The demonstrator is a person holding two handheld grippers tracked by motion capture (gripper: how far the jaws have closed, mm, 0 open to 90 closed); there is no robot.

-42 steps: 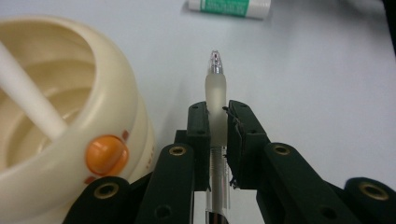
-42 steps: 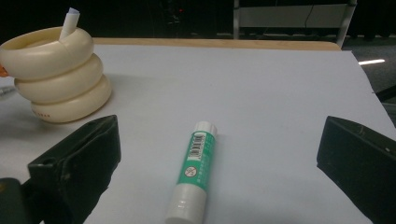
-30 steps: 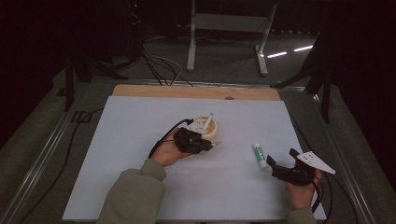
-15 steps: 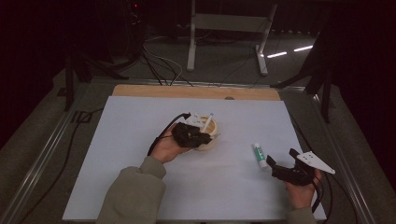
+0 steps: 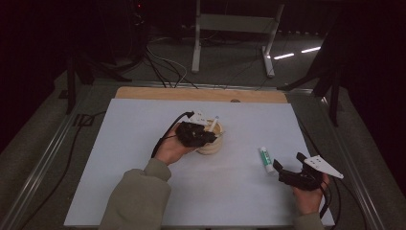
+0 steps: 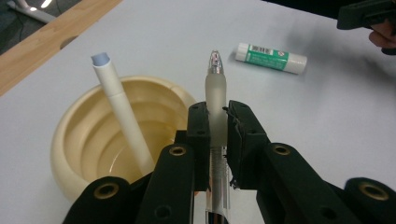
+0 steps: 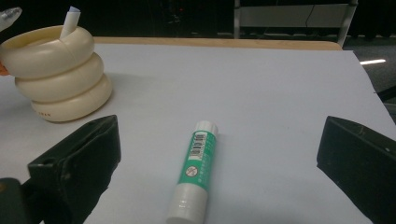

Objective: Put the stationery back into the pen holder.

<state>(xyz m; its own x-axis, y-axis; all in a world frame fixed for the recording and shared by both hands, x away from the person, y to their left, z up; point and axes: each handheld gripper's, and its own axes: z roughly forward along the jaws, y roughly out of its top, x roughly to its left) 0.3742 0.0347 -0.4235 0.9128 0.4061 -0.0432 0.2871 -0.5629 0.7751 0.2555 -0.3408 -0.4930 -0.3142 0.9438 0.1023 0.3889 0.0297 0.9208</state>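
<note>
The left gripper [image 6: 218, 133] is clamped on a frosted pen [image 6: 216, 100], which stands between its jaws with the tip pointing away, just beside the rim of the cream ribbed cup [image 6: 88, 135]. A white marker [image 6: 122, 116] leans inside that cup. The cup stands near the middle of the white table [image 5: 119, 143]. The right gripper [image 7: 219, 154] is spread wide and holds nothing; a green-labelled glue stick [image 7: 196, 170] lies flat on the table between and just ahead of its jaws, clear of both.
</note>
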